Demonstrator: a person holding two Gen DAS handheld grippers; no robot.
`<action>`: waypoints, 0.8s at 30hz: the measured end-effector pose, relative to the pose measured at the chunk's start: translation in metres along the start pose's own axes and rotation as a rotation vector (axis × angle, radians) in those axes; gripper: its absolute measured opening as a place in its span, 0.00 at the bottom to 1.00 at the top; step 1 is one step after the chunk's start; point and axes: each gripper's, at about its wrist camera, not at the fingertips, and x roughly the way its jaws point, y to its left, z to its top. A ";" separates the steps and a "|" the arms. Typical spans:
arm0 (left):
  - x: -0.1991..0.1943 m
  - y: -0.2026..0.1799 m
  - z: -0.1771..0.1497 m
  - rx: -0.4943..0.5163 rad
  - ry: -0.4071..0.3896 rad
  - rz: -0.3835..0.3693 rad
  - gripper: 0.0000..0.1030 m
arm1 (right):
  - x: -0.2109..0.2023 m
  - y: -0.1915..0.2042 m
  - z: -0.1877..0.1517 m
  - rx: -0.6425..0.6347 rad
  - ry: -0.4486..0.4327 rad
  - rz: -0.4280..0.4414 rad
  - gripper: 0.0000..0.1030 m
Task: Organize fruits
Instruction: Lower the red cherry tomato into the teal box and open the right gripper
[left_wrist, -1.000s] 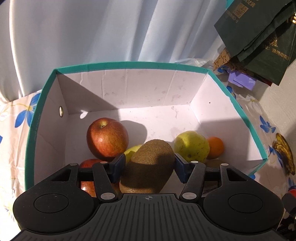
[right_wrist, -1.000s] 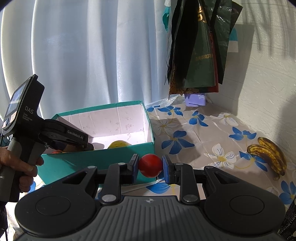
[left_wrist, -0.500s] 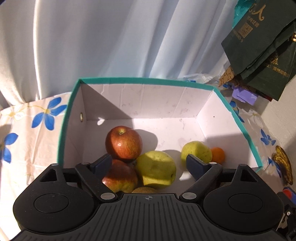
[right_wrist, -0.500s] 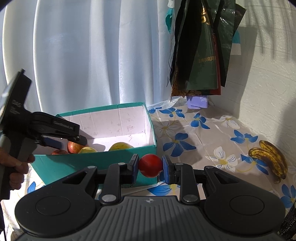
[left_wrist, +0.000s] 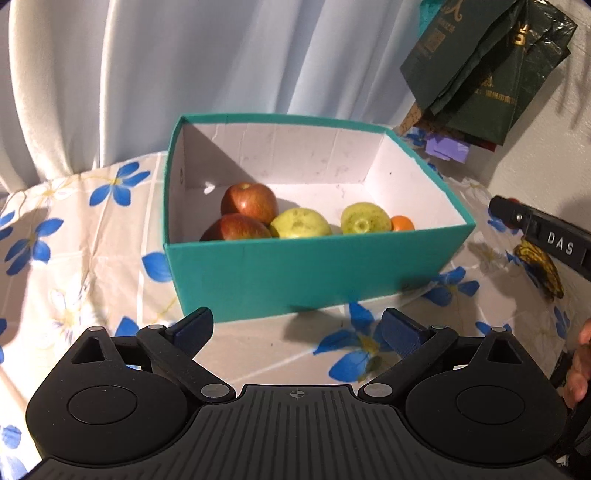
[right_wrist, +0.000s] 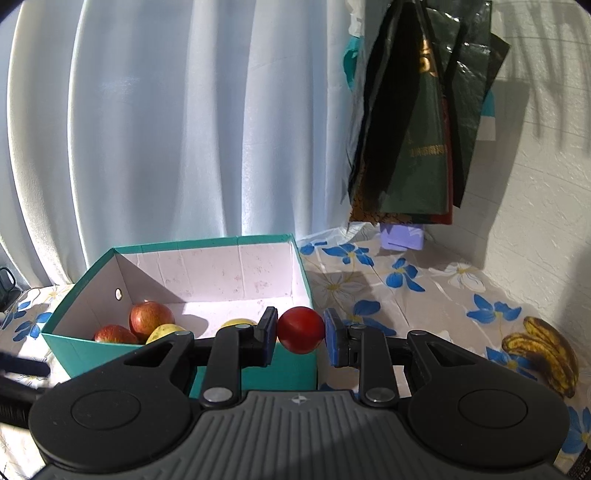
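Observation:
A teal box (left_wrist: 306, 273) with a white inside stands on the flowered tablecloth. It holds two red apples (left_wrist: 249, 201), two yellow-green fruits (left_wrist: 301, 223) and a small orange (left_wrist: 402, 223). My left gripper (left_wrist: 295, 328) is open and empty, in front of the box and outside it. My right gripper (right_wrist: 301, 330) is shut on a small red tomato (right_wrist: 301, 329), held at the box's near right corner (right_wrist: 295, 365). The box's fruits also show in the right wrist view (right_wrist: 150, 317). The kiwi is hidden behind the box's front wall.
Spotted bananas (right_wrist: 543, 350) lie on the cloth to the right, near the white wall. Dark green bags (right_wrist: 417, 122) hang at the back right. A pale curtain (right_wrist: 166, 129) hangs behind the box. The table's left edge drops off (left_wrist: 14, 192).
My left gripper opened and let the kiwi go into the box, then drew back out to in front of the box. My right gripper with the tomato rose slightly toward the box.

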 end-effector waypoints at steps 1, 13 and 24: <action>0.001 0.002 -0.002 -0.012 0.013 -0.001 0.97 | 0.002 0.002 0.001 -0.008 -0.005 0.004 0.25; 0.012 0.014 -0.017 -0.047 0.068 0.018 0.97 | 0.056 0.023 0.003 -0.077 0.043 0.039 0.25; 0.023 0.017 -0.023 -0.053 0.118 0.001 0.97 | 0.084 0.029 -0.005 -0.099 0.118 0.043 0.25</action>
